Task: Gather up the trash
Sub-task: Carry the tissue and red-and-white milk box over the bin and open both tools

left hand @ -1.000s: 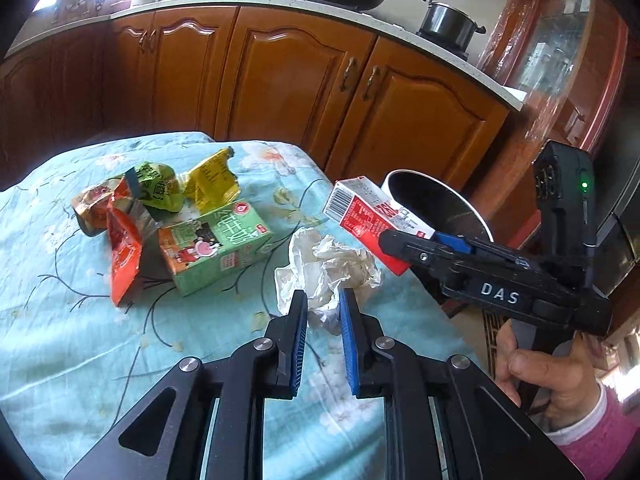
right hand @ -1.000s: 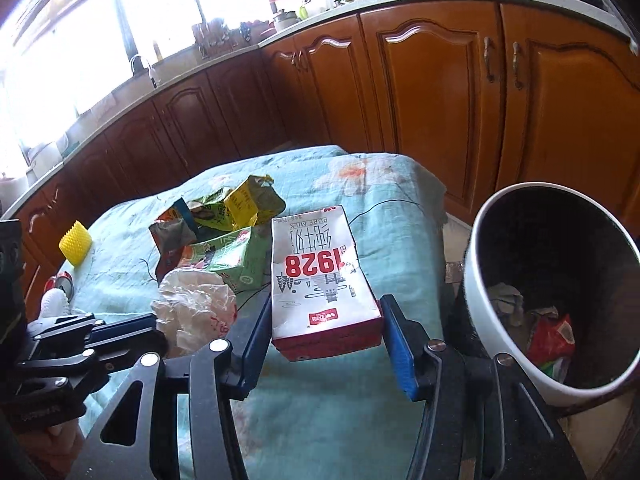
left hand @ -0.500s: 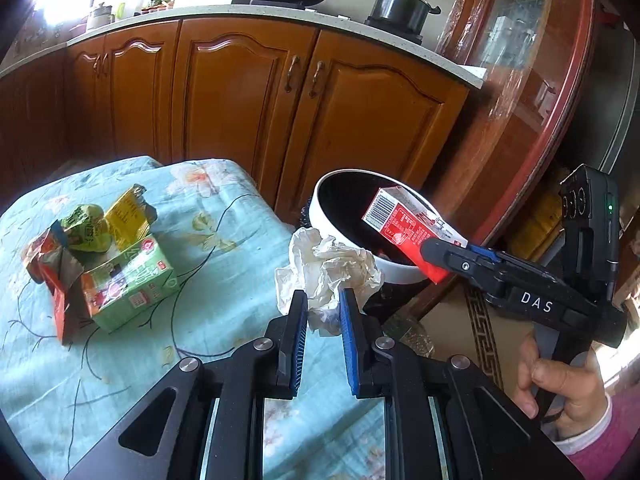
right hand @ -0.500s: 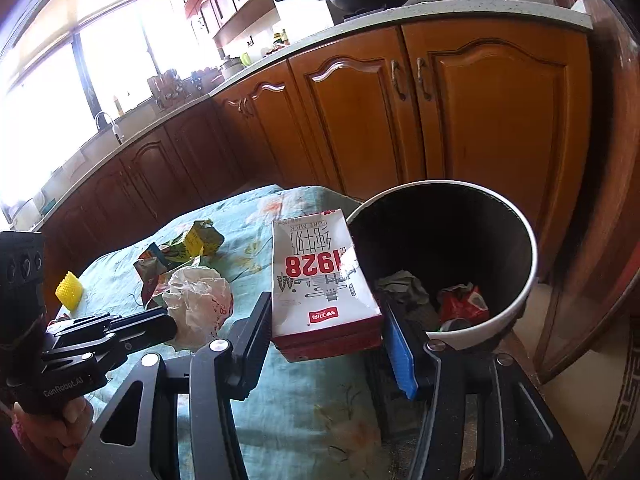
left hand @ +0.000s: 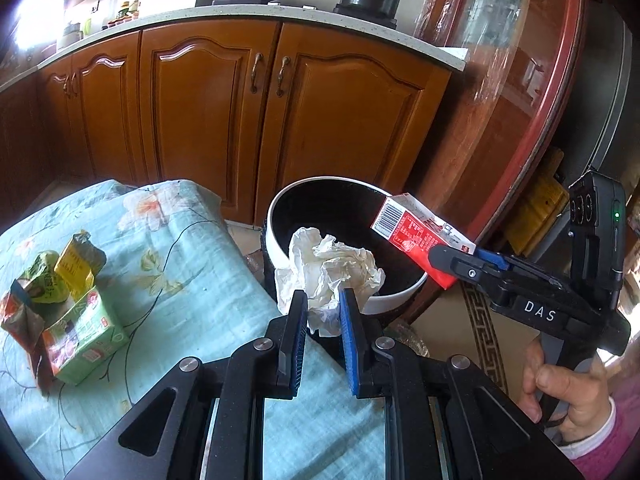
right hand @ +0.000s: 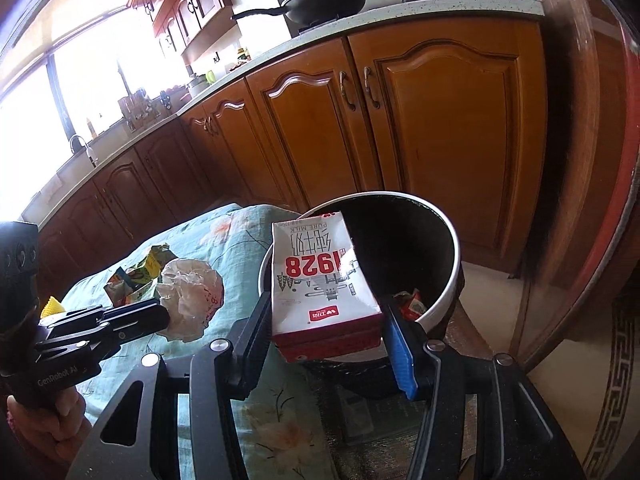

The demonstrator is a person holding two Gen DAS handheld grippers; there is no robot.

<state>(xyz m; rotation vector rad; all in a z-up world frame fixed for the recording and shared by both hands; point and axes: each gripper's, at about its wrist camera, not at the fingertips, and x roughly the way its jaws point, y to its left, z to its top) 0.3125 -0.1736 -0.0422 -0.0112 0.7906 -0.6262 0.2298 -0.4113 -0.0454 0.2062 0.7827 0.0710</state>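
The white-rimmed trash bin (left hand: 280, 236) stands on the floor just off the corner of my table (left hand: 192, 280), which wears a pale blue flowered cloth, and both my grippers reach toward it. My right gripper (right hand: 328, 332) is clamped on the sides of a red and white milk carton (right hand: 320, 280), held out over the bin's near rim with its far end above the dark opening; the carton's face reads "1928" and "PURE MILK" upside down, with Chinese characters, and from the left wrist view a barcode shows on its end. My left gripper (left hand: 322, 316) is pinched narrow on a crumpled white tissue (left hand: 332, 264), which bulges out beyond the fingertips in front of the bin's near edge. The right gripper's body carries "DAS", the left one "GenRobot AI". On the cloth to my left lie a green drink carton (left hand: 84, 340), a yellow wrapper (left hand: 78, 260) and other crumpled packets (left hand: 24, 312), well apart from both grippers.
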